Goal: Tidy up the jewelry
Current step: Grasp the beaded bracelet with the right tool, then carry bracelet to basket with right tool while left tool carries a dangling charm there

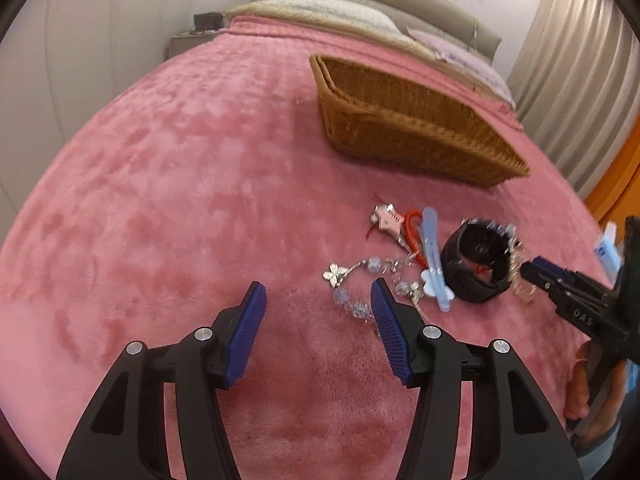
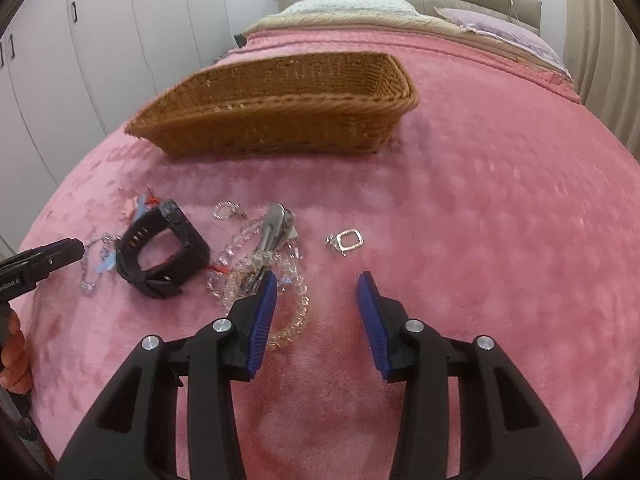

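1. Your left gripper (image 1: 318,294) is parted with nothing between its pads; the crystal bead bracelet (image 1: 360,280) lies just past its right fingertip on the pink blanket (image 1: 180,180).
2. Your right gripper (image 2: 316,286) is also apart and empty; its left finger seems to overlap a clear bead bracelet (image 2: 292,304).
3. The black watch (image 2: 160,256) sits left, and the wicker basket (image 2: 280,120) lies beyond.

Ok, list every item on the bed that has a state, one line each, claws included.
Wicker basket: upright on the pink blanket, nothing visible inside.
Black watch: strap fastened in a loop, lying on the blanket.
Clear bead bracelet: loose on the blanket, partly behind a right claw finger.
Silver hair clip: lying among beads.
Left claw: open, empty.
Right claw: open, empty.
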The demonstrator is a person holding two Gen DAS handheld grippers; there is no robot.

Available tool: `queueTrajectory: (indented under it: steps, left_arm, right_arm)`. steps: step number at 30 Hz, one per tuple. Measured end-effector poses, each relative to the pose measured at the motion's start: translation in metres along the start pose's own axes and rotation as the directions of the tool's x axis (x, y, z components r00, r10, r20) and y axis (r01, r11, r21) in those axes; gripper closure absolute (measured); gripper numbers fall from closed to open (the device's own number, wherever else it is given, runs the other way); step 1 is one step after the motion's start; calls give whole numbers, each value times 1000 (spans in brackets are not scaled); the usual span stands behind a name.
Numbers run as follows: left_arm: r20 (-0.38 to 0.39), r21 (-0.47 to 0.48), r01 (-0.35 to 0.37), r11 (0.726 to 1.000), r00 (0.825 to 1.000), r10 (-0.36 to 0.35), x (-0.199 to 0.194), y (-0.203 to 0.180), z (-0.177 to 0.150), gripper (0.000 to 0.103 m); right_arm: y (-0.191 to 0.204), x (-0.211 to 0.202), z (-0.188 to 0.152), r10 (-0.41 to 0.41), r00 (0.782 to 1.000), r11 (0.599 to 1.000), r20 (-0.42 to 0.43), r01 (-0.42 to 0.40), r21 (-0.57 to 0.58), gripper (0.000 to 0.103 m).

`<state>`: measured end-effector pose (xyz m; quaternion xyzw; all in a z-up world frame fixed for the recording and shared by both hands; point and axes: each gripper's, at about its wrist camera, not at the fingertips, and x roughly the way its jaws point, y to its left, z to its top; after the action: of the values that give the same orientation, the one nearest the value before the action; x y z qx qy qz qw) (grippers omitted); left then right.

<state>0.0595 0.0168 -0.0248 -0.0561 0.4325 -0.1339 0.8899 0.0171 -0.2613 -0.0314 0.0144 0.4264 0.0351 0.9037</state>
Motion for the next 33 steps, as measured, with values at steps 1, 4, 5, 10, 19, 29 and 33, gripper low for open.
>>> queueTrajectory:
  steps: [1,4,5,10,19,29,33]
  left_arm:
    - [-2,21,-24,999,1000,24,1,-5,0,50]
    - [-12,68,-68,995,998,69,6,-17,-4,48]
    - [-12,89,-89,992,996,91,7,-22,-5,47]
    - [-14,147,-132,980,991,135,8,-33,-9,51]
    - [57,119,-76,990,996,69,-10,-29,-11,96]
    - [249,153,70,986,962,-107,-68,-41,-6,96]
    - [294,184,105,977,943,-156,-92,-52,-2,96]
  right_arm:
    - [1,0,0,-7,1000,1000,2,7,-4,64]
    - [5,1,1,-41,999,999,6,41,-22,66]
    - [7,1,0,-50,999,998,6,50,-29,67]
    - [12,1,-1,-55,998,997,1,55,-62,90]
    - [13,-22,-4,-7,995,997,103,15,-74,94]
    - [19,-70,-4,55,950,996,307,-32,-80,94]
    - [35,-88,0,65,930,993,361,-25,-113,94]
